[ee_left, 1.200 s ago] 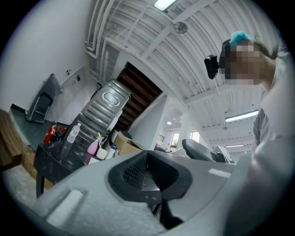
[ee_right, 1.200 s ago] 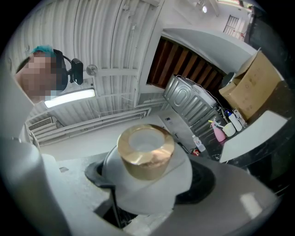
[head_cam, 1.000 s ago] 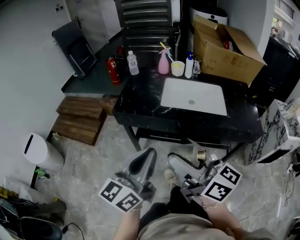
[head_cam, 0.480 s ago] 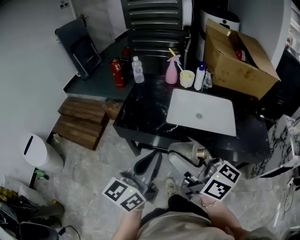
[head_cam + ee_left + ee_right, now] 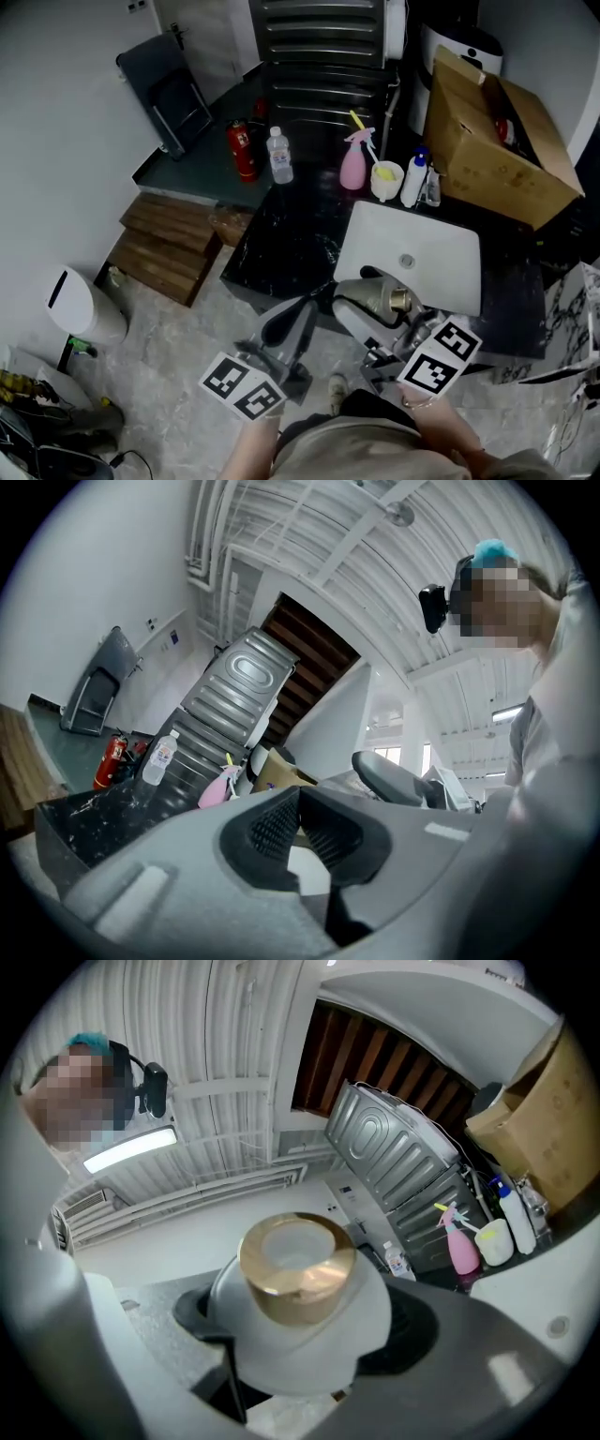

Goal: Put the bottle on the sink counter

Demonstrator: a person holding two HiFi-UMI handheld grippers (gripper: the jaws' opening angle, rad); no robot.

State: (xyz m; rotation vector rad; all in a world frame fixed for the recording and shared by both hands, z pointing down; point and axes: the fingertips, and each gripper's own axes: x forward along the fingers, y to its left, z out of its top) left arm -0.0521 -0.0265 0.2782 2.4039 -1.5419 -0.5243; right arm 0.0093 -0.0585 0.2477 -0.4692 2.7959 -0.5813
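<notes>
My right gripper (image 5: 375, 309) is shut on a pale bottle (image 5: 380, 300) with a gold neck; in the right gripper view the bottle (image 5: 298, 1307) fills the space between the jaws, gold rim toward the camera. It hangs over the front edge of the black sink counter (image 5: 281, 234), near the white basin (image 5: 417, 253). My left gripper (image 5: 291, 323) is shut and empty just left of it; in the left gripper view its dark ribbed pads (image 5: 272, 825) meet with nothing between them.
At the back of the counter stand a clear water bottle (image 5: 279, 156), a pink spray bottle (image 5: 353, 164), a white cup (image 5: 385, 181) and a white-blue bottle (image 5: 412, 180). A cardboard box (image 5: 497, 141) sits right. A fire extinguisher (image 5: 241, 150), wooden steps (image 5: 164, 244) and a white bin (image 5: 80, 305) are left.
Both grippers and the view have moved forward toward the counter. The bottle in the right gripper now reaches over the counter's front edge near the basin.
</notes>
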